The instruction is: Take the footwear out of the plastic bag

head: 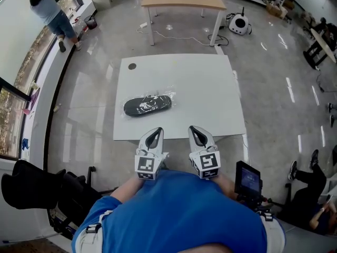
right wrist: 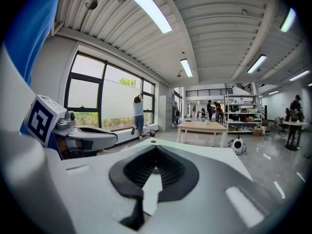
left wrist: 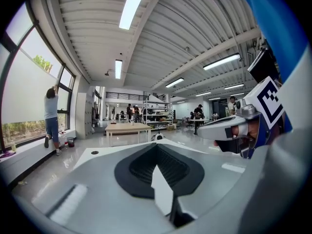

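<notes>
Approach step: left gripper (head: 154, 133) and right gripper (head: 197, 132), both closed and empty, hover at the near edge of the table (head: 210, 88) — the bagged footwear (head: 148, 105), seemingly one dark slipper, lies farther left. Next: open, reach forward.

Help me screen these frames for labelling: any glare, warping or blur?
Head view: sharp, light streaks glare on the floor, the bag glints. Left gripper view: fisheye-bent ceiling, black corners. Right gripper view: same, with a blown-out lamp.

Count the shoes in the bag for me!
1: a black shoe inside the clear bag on the white table. Another may hide beneath it.
</notes>
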